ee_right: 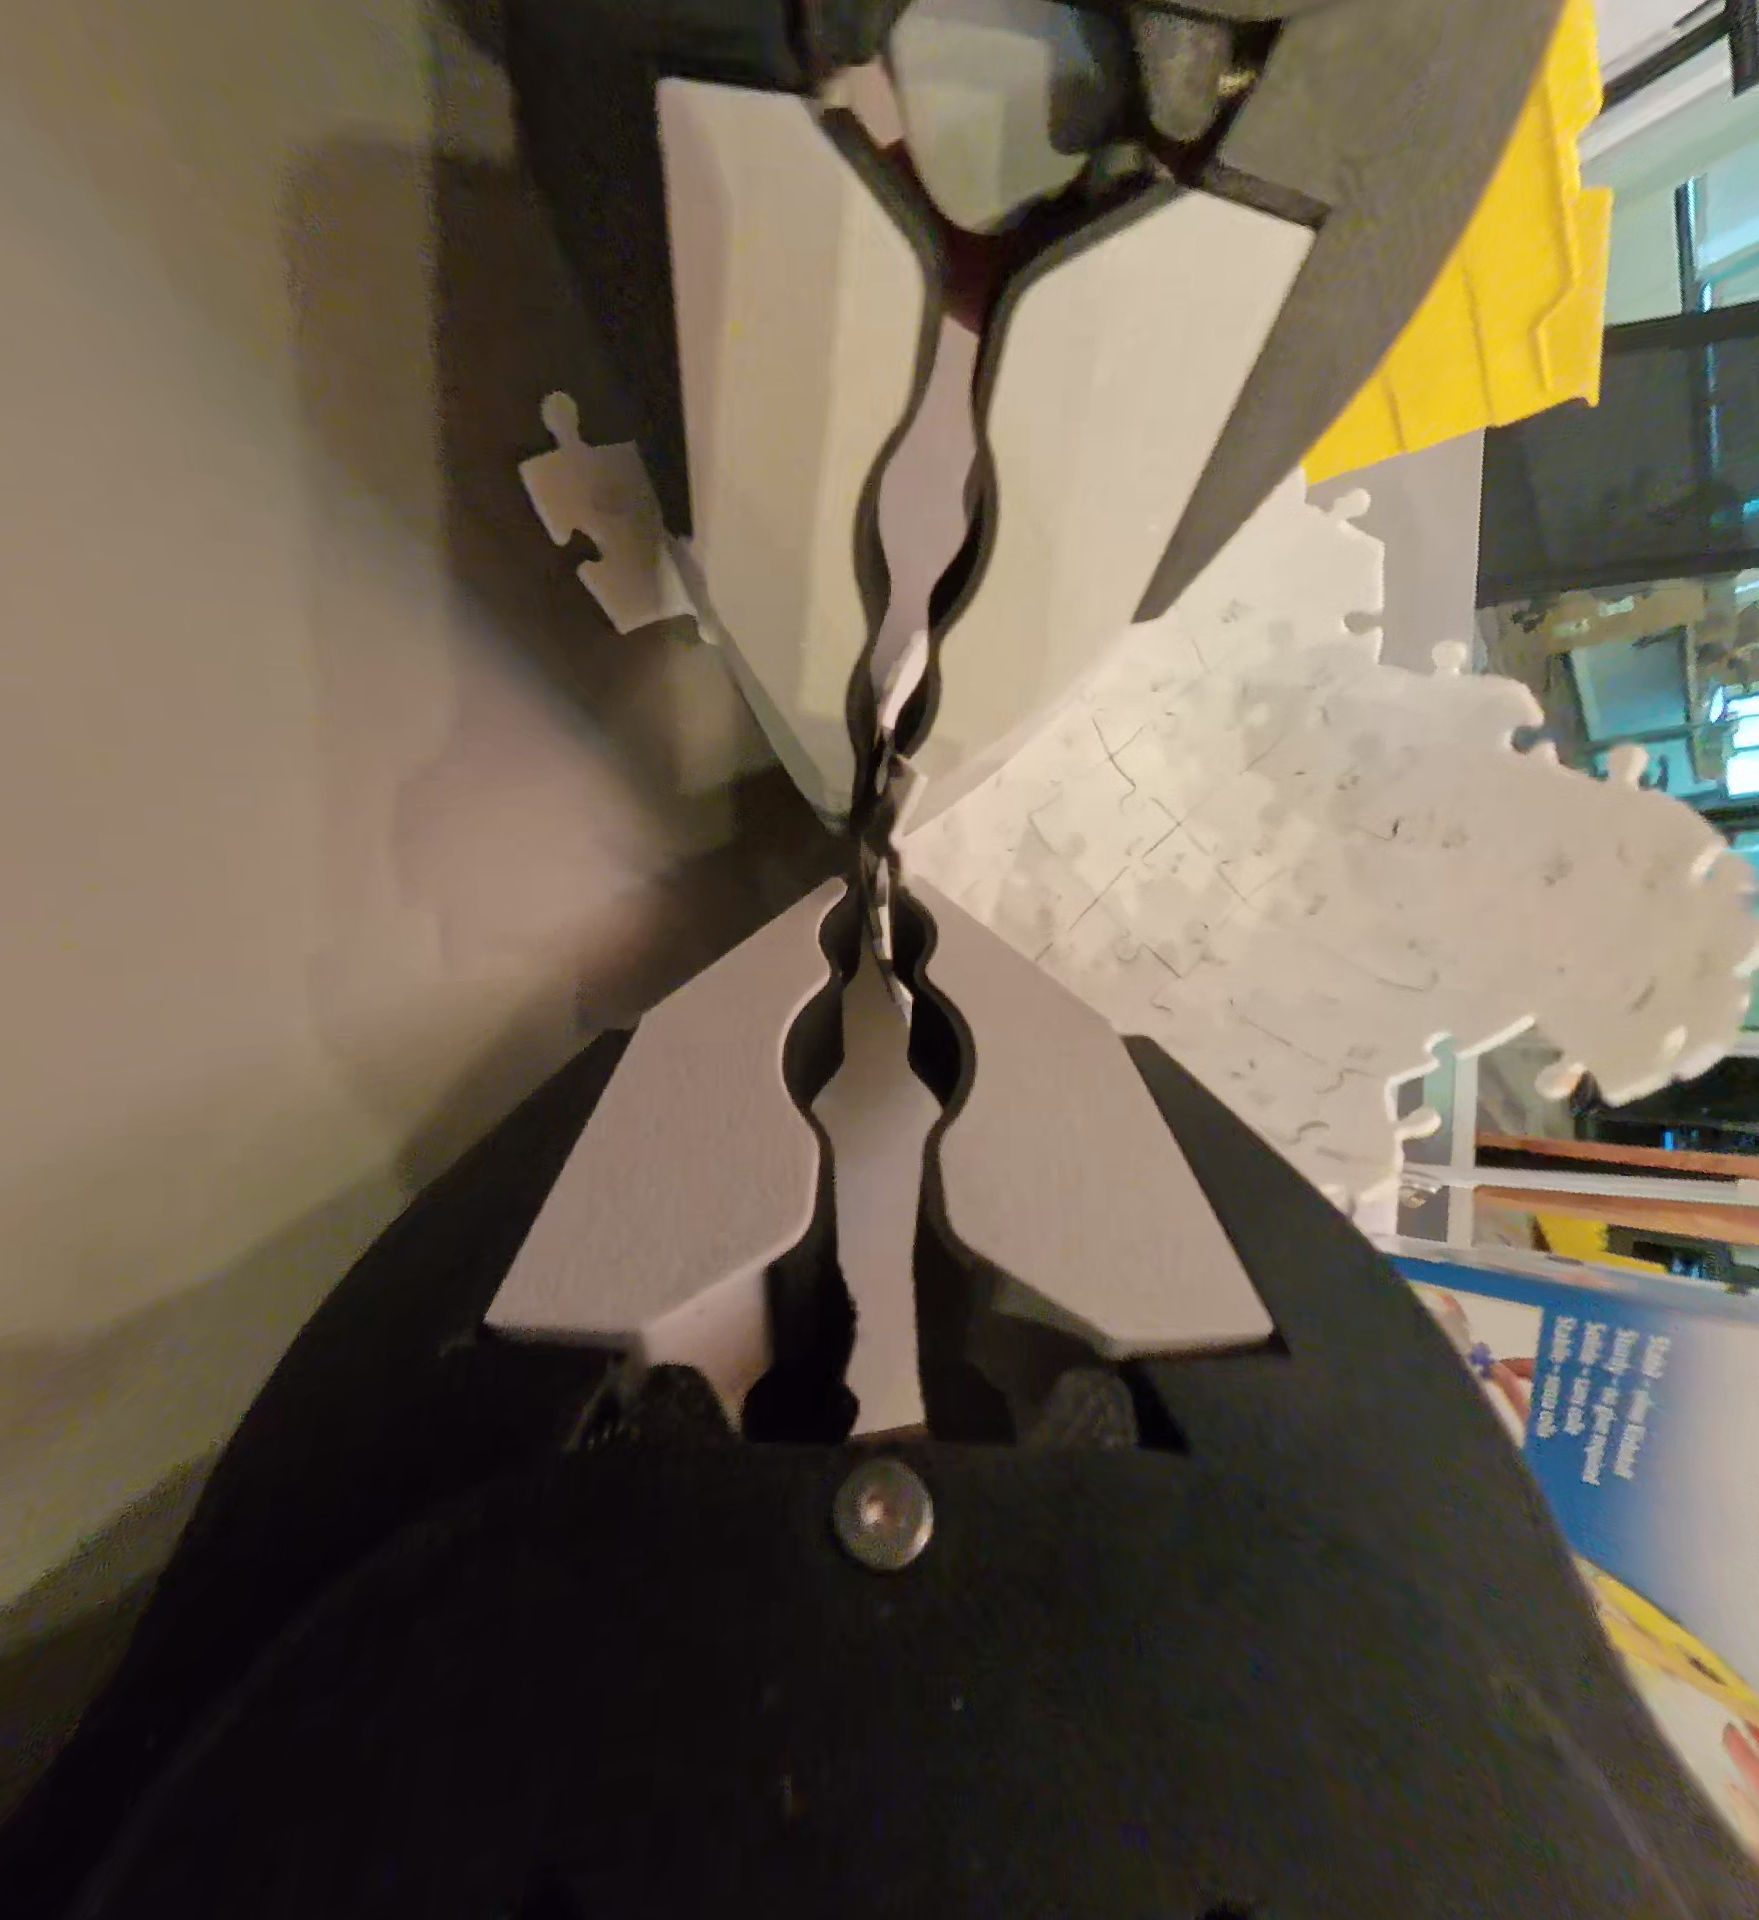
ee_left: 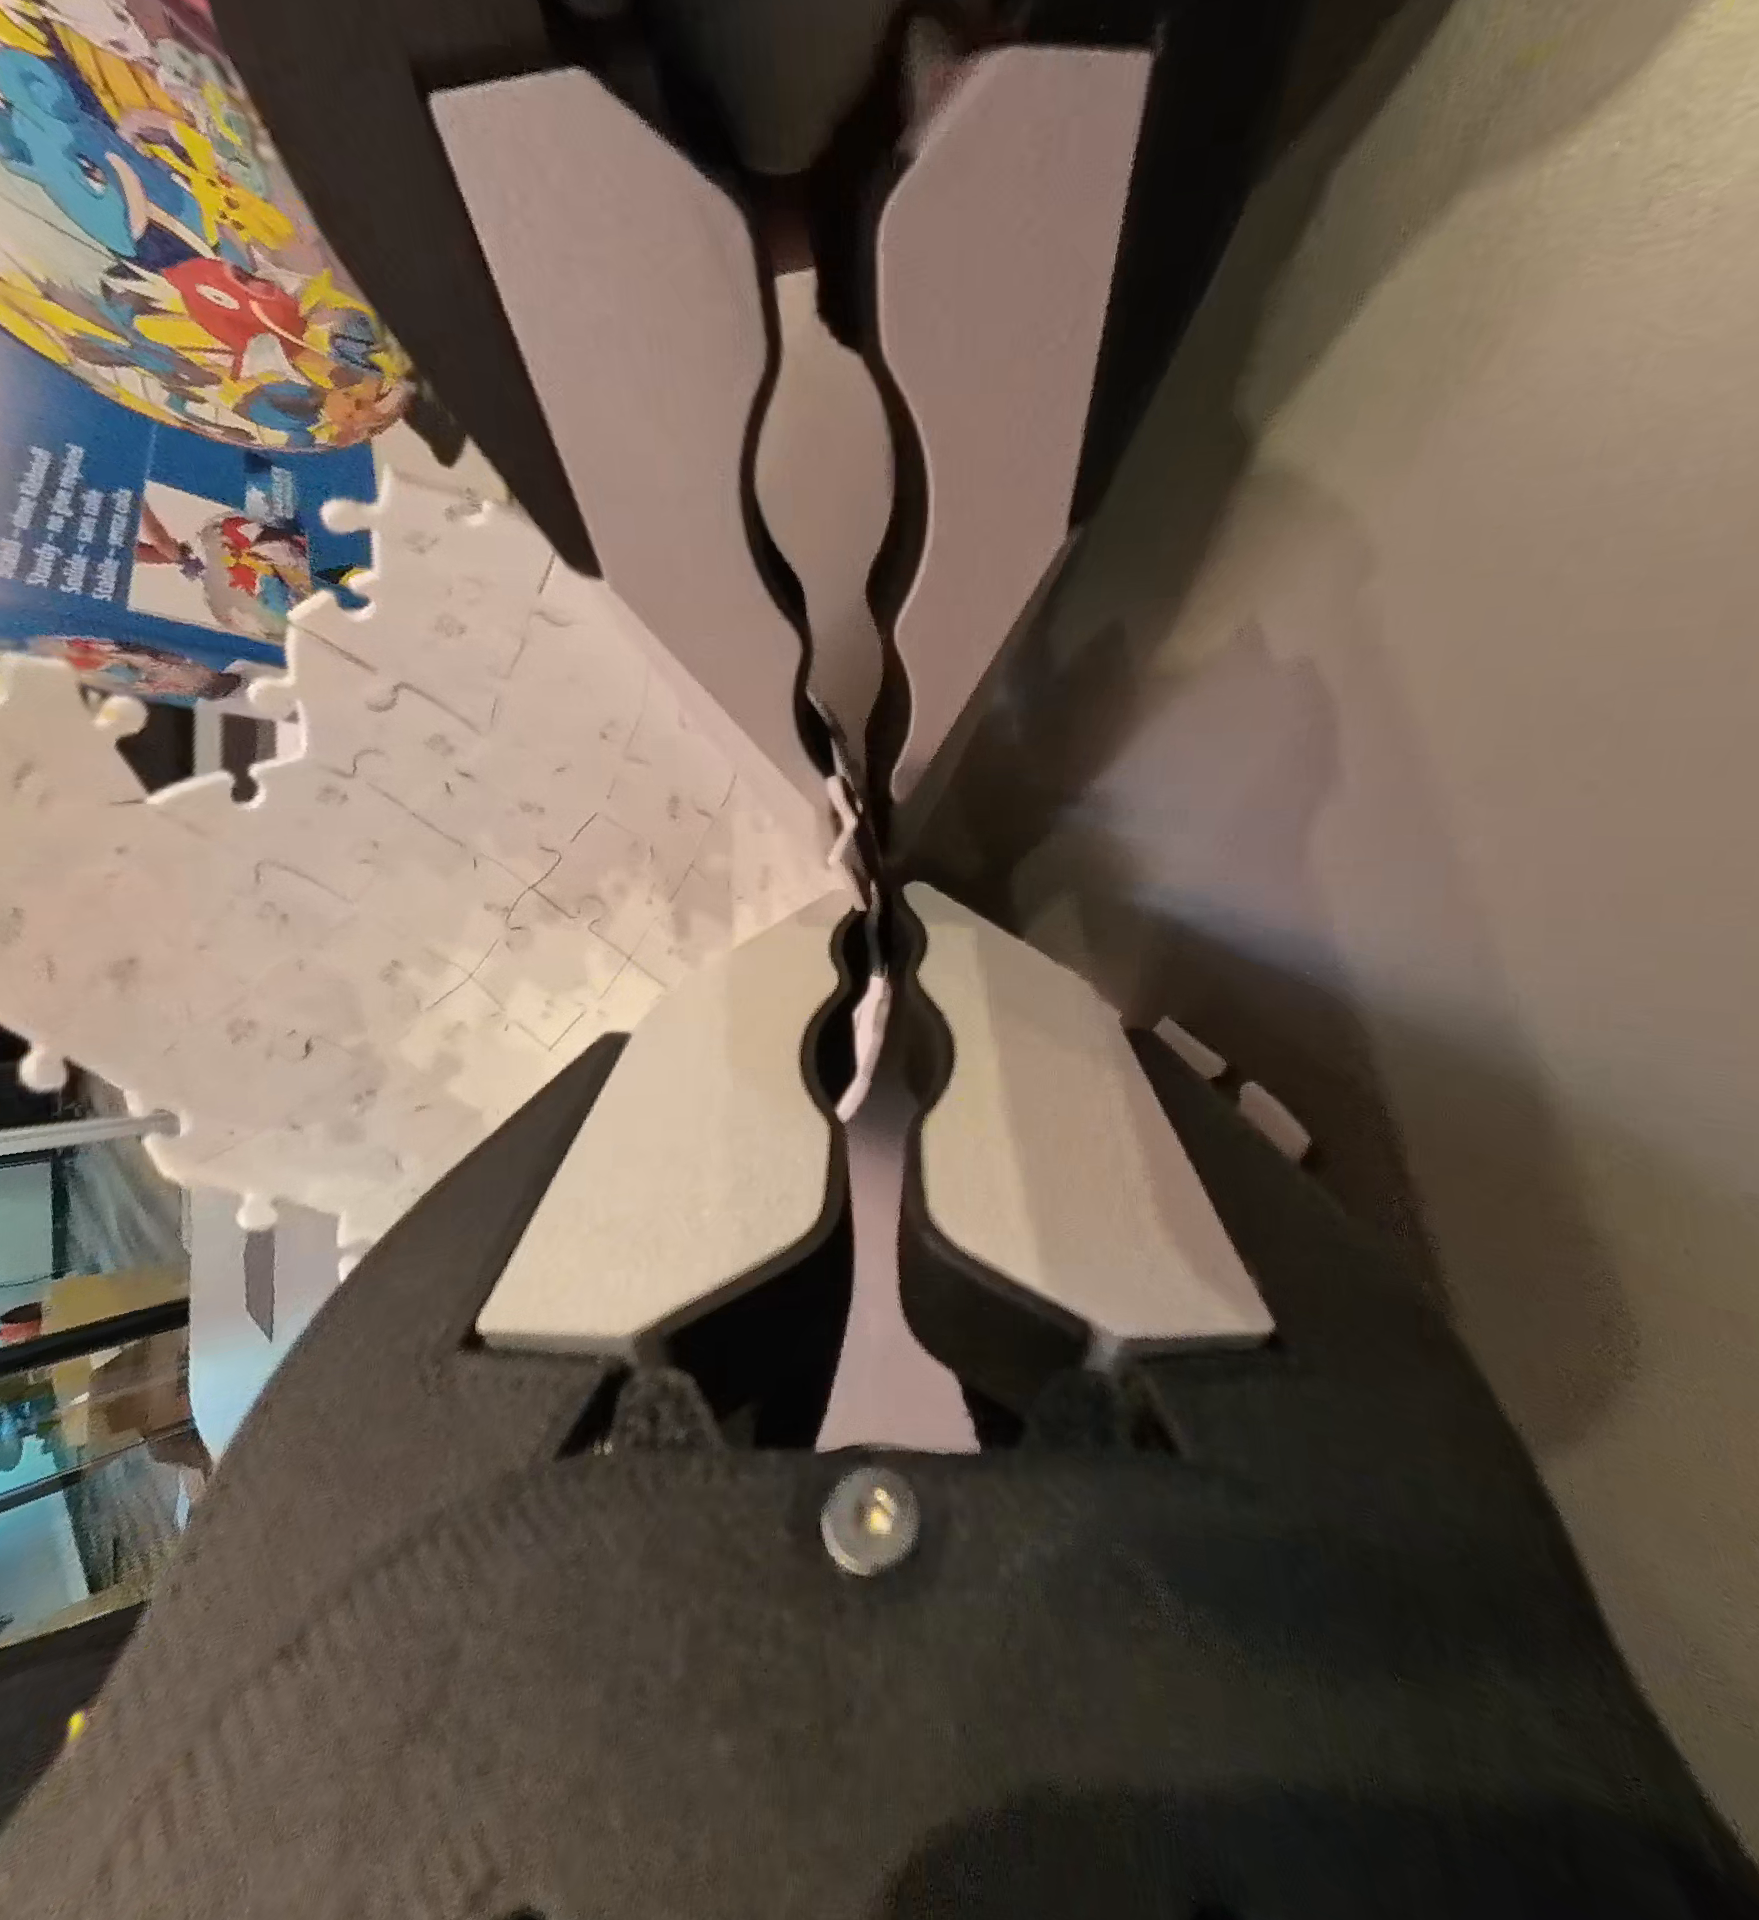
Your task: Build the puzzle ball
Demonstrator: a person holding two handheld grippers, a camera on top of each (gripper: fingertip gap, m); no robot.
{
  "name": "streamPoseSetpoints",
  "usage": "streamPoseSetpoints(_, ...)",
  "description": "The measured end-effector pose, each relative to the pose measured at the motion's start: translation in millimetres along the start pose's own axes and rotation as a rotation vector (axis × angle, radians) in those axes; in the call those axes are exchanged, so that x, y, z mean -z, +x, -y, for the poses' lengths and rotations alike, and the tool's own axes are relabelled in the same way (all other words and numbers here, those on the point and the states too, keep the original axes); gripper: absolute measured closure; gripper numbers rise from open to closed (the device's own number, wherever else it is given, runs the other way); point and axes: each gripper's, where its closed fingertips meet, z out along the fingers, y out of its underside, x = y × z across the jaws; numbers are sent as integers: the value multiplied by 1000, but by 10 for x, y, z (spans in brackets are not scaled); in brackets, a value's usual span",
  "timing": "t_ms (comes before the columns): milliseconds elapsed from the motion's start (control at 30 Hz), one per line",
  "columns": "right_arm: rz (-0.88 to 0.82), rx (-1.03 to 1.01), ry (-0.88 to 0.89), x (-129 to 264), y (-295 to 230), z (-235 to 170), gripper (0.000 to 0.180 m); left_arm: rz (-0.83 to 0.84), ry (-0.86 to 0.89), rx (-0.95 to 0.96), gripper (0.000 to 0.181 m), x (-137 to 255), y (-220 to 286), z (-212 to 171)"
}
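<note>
Two grippers are meeting tip to tip on one seam, and I am describing them left to right. In the left wrist view, the puzzle box [ee_left: 127, 343] is lying at far left, presumably as a picture reference. Next to it, the curved puzzle-ball shell [ee_left: 355, 862] is showing its white, numbered inner face. I am holding the left gripper [ee_left: 870, 987] with its jaws together on the shell's thin edge, judging that this is steadying the shell. In the right wrist view, a loose white puzzle piece [ee_right: 600, 520] is protruding beside the opposing fingers. The right gripper [ee_right: 885, 935] is also closed on a thin edge; whether shell or piece, I cannot tell. At right, the shell is fanning outward.
</note>
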Motion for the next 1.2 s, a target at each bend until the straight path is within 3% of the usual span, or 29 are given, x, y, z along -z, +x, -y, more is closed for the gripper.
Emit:
streamPoseSetpoints(200,13,10,6,0,-17,4,179,-57,-38,8,178,2,21,-4)
streamPoseSetpoints(500,13,-38,24,22,15,-5,173,-20,-42,-40,178,-1,-6,9)
streamPoseSetpoints(867,55,-49,34,37,-12,-2,179,-4,-42,-99,178,3,-12,23)
streamPoseSetpoints(1200,32,-3,32,43,-6,7,179,-36,-49,-54,177,4,-30,34)
